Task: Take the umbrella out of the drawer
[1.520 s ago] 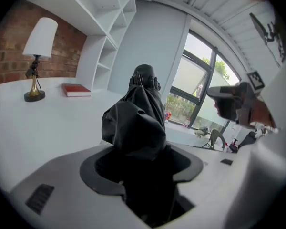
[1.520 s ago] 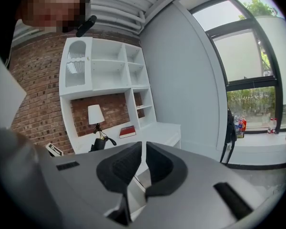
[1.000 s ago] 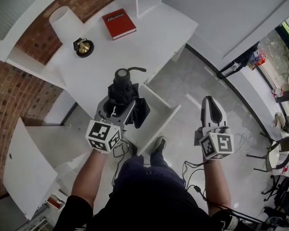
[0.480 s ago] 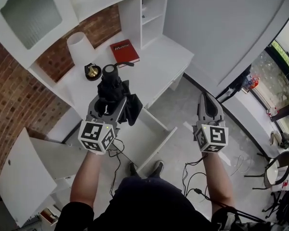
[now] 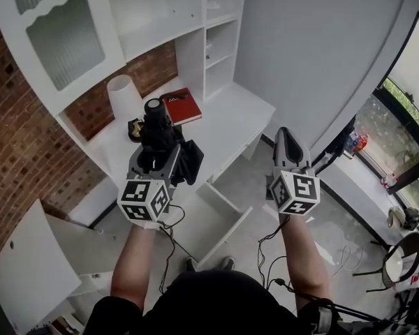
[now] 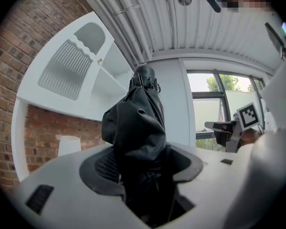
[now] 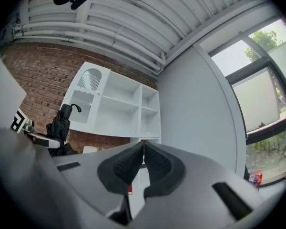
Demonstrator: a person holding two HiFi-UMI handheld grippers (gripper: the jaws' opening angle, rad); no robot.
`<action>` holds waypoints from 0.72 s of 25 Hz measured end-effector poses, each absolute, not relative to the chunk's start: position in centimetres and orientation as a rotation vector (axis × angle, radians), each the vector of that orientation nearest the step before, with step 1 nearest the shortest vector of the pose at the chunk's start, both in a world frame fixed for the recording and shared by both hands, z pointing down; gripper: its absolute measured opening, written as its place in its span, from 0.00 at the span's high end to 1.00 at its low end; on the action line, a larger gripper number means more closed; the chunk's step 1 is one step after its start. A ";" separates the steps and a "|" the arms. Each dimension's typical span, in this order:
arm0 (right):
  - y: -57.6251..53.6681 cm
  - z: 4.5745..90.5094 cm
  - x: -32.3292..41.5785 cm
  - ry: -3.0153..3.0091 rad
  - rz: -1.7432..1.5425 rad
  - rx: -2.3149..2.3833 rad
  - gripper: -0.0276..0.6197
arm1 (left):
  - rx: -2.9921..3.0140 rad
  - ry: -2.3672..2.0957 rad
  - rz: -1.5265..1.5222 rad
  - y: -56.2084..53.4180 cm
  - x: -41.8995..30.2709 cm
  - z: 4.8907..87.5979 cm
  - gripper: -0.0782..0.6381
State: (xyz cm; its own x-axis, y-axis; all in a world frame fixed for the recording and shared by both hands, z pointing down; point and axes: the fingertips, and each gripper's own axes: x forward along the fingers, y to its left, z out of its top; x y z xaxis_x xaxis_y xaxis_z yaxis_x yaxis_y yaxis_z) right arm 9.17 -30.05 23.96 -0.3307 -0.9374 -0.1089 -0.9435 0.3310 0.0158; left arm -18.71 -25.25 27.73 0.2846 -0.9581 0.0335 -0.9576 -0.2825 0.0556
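A curved white wall (image 5: 321, 54) fills the right of the head view, and a brick wall (image 5: 14, 138) the left. Between them stands a white shelf unit (image 5: 160, 19) with ribbed glass doors, over a white desk (image 5: 230, 117). Under the desk's front edge a white drawer (image 5: 220, 222) stands pulled open.

The left gripper (image 5: 156, 158) is raised over the desk, near the shelves. Its jaws are clamped on a folded black umbrella (image 5: 157, 128), which is clear of the drawer and up in the air. In the left gripper view the crumpled black fabric of the umbrella (image 6: 138, 128) fills the space between the ribbed pads (image 6: 102, 168) and rises beyond them. The right gripper view shows the umbrella (image 7: 62, 123) from the side, upright, with its hooked handle on top.

The right gripper (image 5: 283, 132) hangs over the floor, well apart from the left one. Its jaws are closed pad against pad, with nothing between them. Each gripper carries a cube of black-and-white square markers.

On the desk a white lamp shade (image 5: 123, 96) stands against the bricks. Beside it lies a red book (image 5: 181, 105); the white print on its cover is too small to read.
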 end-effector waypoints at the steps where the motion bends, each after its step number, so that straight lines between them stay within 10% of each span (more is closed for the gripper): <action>1: -29.9 23.6 8.7 2.505 0.136 -1.762 0.95 | 2.470 -1.840 -0.025 -25.2 -18.6 27.3 0.53; 18: -31.0 22.1 8.9 2.549 0.326 -1.738 0.96 | 2.383 -2.024 -0.131 -27.7 -24.0 23.8 0.53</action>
